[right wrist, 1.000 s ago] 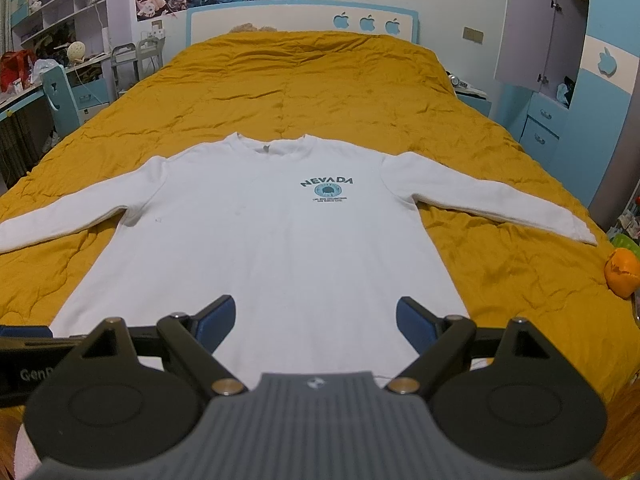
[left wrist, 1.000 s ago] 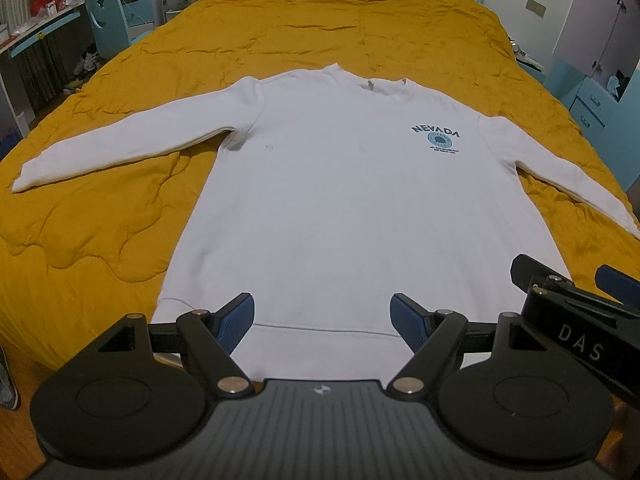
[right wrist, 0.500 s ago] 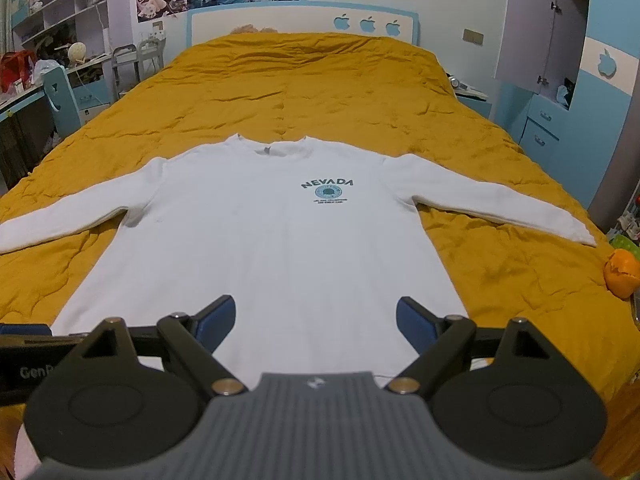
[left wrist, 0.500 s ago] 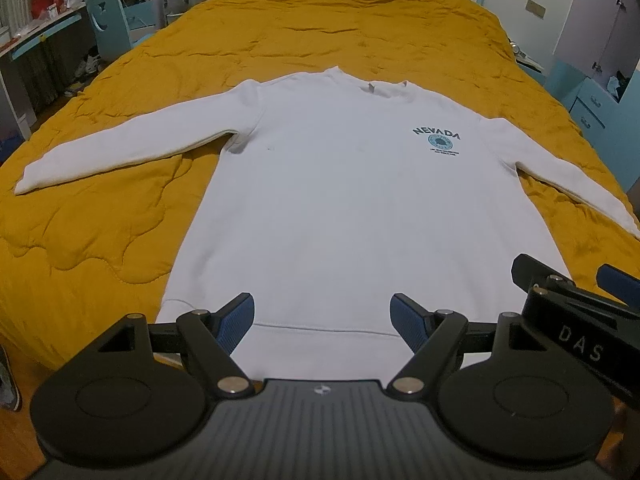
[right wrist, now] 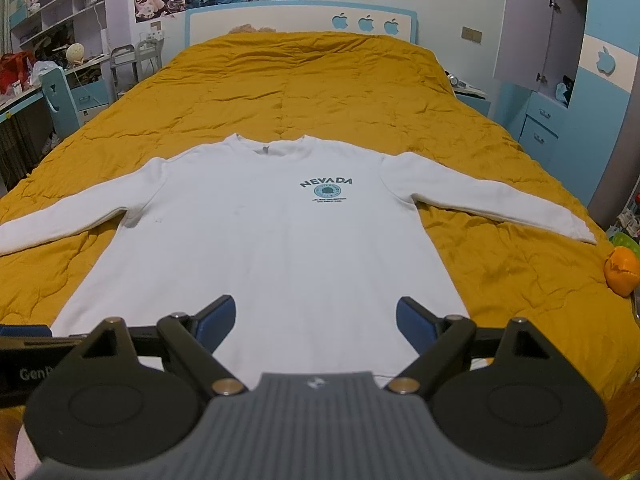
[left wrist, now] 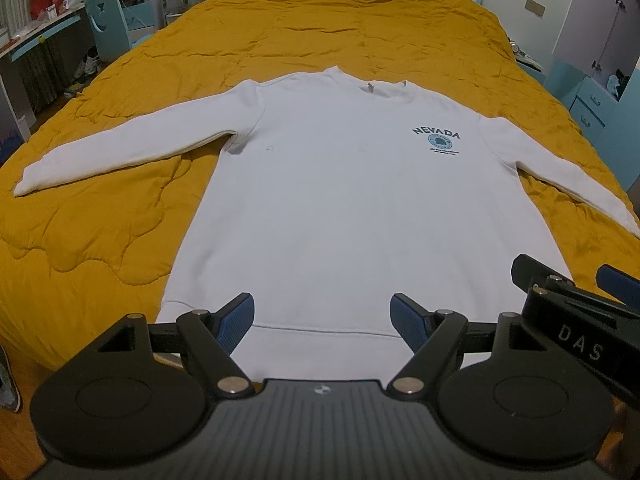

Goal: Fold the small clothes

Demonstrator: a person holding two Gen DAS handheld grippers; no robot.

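A white long-sleeved sweatshirt point(left wrist: 340, 200) with a dark "NEVADA" print lies flat, front up, on a mustard quilt point(left wrist: 100, 216), both sleeves spread out sideways and its hem nearest me. My left gripper point(left wrist: 322, 318) hovers open above the hem, nothing between its blue pads. In the right wrist view the same sweatshirt point(right wrist: 272, 248) fills the middle, and my right gripper point(right wrist: 316, 320) stands open over the hem's right part, holding nothing. The right gripper's body shows at the left wrist view's right edge.
The quilt point(right wrist: 320, 92) covers a large bed up to a white headboard point(right wrist: 300, 20). A blue chair point(left wrist: 112, 24) and cluttered desk stand left of the bed, blue drawers point(right wrist: 540, 128) and a wardrobe right. An orange soft toy point(right wrist: 621, 270) sits at the bed's right edge.
Both views have shifted slightly, so the sweatshirt sits a little lower and nearer in frame. The sweatshirt itself has not moved and both grippers stay open.
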